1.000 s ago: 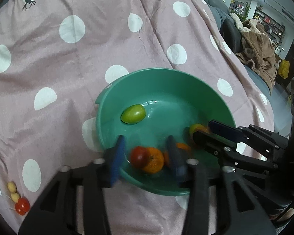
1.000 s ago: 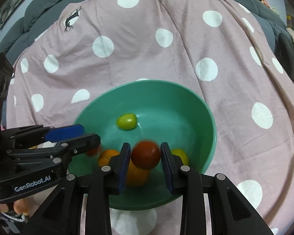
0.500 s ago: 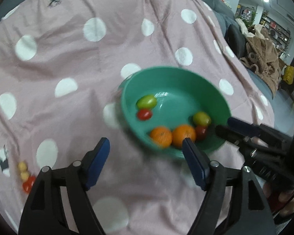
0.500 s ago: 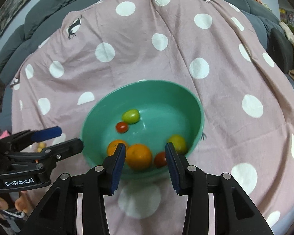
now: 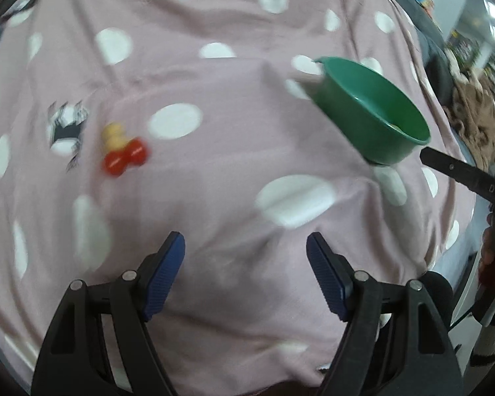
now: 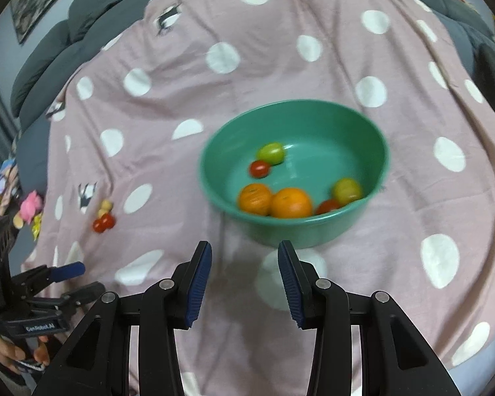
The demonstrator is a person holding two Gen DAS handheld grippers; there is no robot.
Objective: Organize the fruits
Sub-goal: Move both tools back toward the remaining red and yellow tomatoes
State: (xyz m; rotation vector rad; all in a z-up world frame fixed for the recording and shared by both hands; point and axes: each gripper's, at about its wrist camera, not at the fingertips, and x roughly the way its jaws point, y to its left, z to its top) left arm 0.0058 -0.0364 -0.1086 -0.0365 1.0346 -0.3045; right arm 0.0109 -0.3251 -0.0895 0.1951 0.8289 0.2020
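Both tongs, left (image 5: pixel 246 274) and right (image 6: pixel 244 280), gape empty near the green bowl (image 6: pixel 376 151)

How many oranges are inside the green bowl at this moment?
2. Both oranges lie side by side at the near wall of the bowl: one on the left, one on the right. None seems hidden.

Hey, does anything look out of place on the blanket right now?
Yes. A small cluster of red and yellow fruits lies loose on the polka-dot blanket, well to the left of the green bowl, where the other fruits sit. Both grippers are open and empty. Nothing looks spilled or damaged.
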